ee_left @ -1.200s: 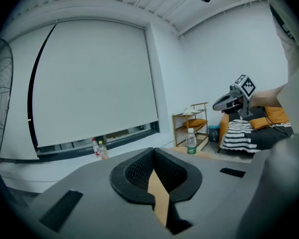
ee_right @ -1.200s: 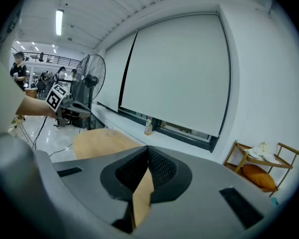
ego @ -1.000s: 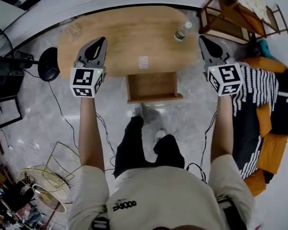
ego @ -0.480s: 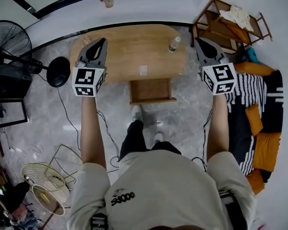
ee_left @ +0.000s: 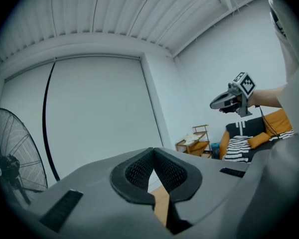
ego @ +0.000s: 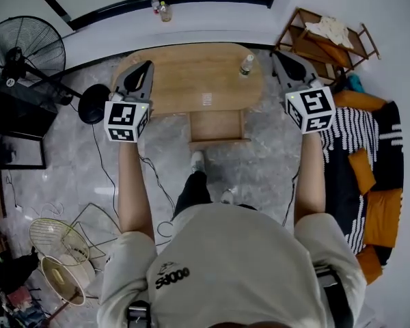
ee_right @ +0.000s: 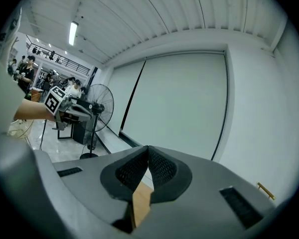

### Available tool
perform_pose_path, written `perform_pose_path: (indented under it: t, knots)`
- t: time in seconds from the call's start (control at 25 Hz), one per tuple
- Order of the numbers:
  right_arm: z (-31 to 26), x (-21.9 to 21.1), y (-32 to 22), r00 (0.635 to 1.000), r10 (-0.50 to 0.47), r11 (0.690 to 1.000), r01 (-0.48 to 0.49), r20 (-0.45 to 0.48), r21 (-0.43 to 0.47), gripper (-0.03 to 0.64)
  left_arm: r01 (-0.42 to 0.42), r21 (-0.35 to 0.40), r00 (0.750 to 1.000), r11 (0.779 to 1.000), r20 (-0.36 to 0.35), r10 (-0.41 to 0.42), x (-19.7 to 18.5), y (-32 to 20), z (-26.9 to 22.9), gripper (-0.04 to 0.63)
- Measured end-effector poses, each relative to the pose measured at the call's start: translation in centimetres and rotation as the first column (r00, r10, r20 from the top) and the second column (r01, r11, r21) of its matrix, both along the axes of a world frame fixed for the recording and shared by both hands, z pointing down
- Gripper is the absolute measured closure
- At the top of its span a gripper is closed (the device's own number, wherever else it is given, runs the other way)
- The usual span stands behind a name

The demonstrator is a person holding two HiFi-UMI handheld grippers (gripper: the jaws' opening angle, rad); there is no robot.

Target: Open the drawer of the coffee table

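Your left tongs [ego: 147, 68] and right tongs [ego: 278, 57] are both pressed together and pinch nothing, held up over the coffee table [ego: 184, 67]. Between them, lower down, the drawer [ego: 217, 125] already stands pulled out, so the task looks done and nothing seems left

The left arm [ego: 132, 183] and right arm [ego: 310, 176] stretch forward, well apart. The left tongs [ego: 147, 65] and right tongs [ego: 276, 55] point to the far side, roughly level, jaws pressed together, empty.
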State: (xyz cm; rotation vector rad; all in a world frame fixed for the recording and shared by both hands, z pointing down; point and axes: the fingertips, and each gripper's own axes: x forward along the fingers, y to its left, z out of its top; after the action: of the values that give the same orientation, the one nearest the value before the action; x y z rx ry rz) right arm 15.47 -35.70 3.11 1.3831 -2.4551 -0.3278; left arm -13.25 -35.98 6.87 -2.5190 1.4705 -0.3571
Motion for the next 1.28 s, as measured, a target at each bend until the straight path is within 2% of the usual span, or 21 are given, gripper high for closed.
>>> perform_pose_path:
  t: [0.32, 0.6, 0.88, 1.28]
  knots:
    - [-2.2, 0.8, 7.3, 1.000, -0.026, 0.999, 0.026, -0.004, 0.032, 0.611, 0.007, 0.044, 1.000, 0.999, 0.006, -0.007, 1.8, 8.0, -2.7, 0.577]
    - [-4.1, 1.2, 13.0, 0.996, -0.091, 0.995, 0.092, -0.022, 0.038, 0.611, 0.044, 0.027, 0.999, 0.999, -0.006, -0.044, 3.4, 14.9, -4.2, 0.577]
    - [-4.4, -0.1, 16.5, 0.994, -0.112, 0.993, 0.113, -0.009, 0.039, 0.611, 0.072, 0.039, 0.997, 0.997, -0.002, -0.072, 2.2, 19.1, -5.5, 0.577]
    - [-6.9, -5.9, 18.7, 0.996, -0.090, 0.992, 0.088, 0.013, 0.093, 0.611, 0.054, 0.086, 0.998, 0.995, 0.024, -0.056, -2.8, 22.3, -8.1, 0.577]
